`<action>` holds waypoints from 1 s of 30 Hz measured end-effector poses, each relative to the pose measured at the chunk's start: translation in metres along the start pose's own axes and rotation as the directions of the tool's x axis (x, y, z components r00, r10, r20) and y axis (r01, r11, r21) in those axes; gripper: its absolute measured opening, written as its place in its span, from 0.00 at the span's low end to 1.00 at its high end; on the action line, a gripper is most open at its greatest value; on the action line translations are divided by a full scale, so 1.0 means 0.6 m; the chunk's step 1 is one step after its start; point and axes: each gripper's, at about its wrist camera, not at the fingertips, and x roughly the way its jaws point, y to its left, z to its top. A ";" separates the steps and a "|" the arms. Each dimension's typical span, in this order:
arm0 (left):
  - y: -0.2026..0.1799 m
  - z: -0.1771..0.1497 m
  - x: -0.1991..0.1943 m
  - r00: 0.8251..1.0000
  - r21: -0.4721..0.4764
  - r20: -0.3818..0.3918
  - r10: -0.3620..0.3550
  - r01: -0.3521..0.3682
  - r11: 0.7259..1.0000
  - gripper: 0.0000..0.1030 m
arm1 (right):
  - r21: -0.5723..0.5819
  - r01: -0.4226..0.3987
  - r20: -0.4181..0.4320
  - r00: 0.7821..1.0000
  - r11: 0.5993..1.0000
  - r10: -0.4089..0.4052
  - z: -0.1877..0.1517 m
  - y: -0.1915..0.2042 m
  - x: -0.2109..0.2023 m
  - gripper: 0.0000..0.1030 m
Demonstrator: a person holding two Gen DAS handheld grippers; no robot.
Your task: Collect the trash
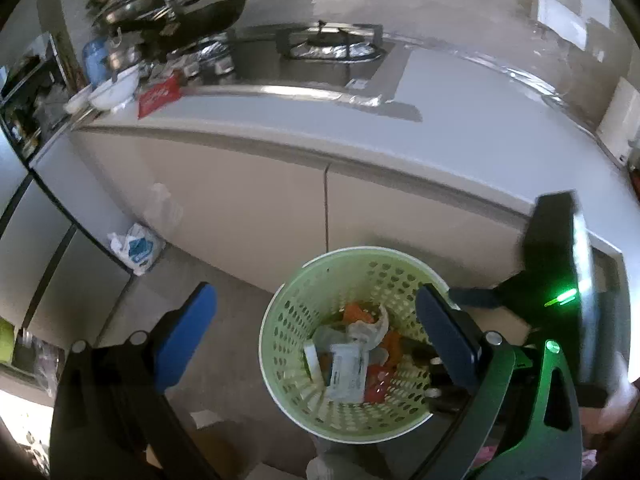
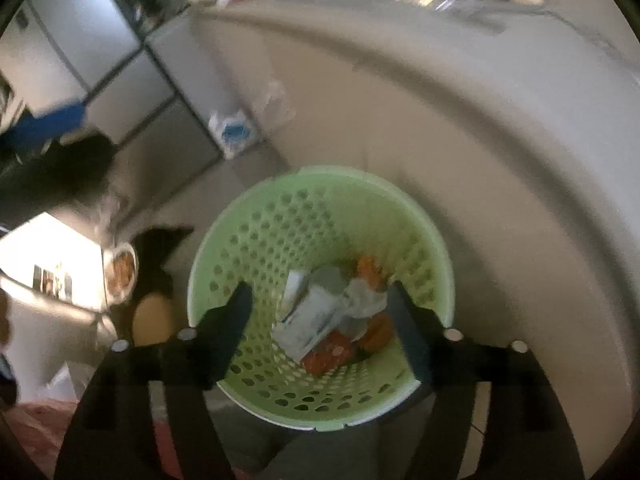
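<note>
Both jaws stand open and empty over the green basket (image 2: pixel 320 216) on the floor below the bench (image 1: pixel 460 120), the trash (image 2: pixel 328 312) lying inside it, and, by my judgement, either low finger could tip its rim.

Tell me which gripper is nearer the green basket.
Right. The right gripper hangs open directly over the green basket, both fingers above its mouth. The left gripper is also open but offset: one finger is over the rim, the other over the floor.

The right gripper (image 2: pixel 318 320) hangs with jaws spread above the green basket (image 2: pixel 256 216) of trash (image 2: pixel 320 316).
</note>
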 end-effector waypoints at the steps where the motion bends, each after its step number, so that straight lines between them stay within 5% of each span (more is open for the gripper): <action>1: -0.005 0.005 -0.004 1.000 0.010 0.006 -0.004 0.004 1.000 0.92 | 0.010 0.011 0.020 1.000 1.000 -0.011 0.002 -0.003 -0.017 0.78; 7: -0.066 0.060 -0.044 0.994 0.091 0.070 -0.084 0.078 0.993 0.92 | 0.089 0.150 0.156 0.974 0.985 -0.162 -0.006 -0.061 -0.170 0.92; 14: -0.173 0.126 -0.082 0.964 0.206 0.113 -0.239 0.213 0.955 0.92 | 0.272 0.267 0.219 0.919 0.925 -0.329 -0.057 -0.143 -0.314 0.96; 22: -0.281 0.208 -0.086 0.930 0.296 0.127 -0.345 0.297 0.908 0.92 | 0.399 0.334 0.262 0.851 0.854 -0.455 -0.071 -0.212 -0.395 0.98; 30: -0.358 0.324 -0.040 0.911 0.353 0.167 -0.376 0.301 0.886 0.92 | 0.483 0.393 0.278 0.778 0.783 -0.563 -0.024 -0.306 -0.429 0.98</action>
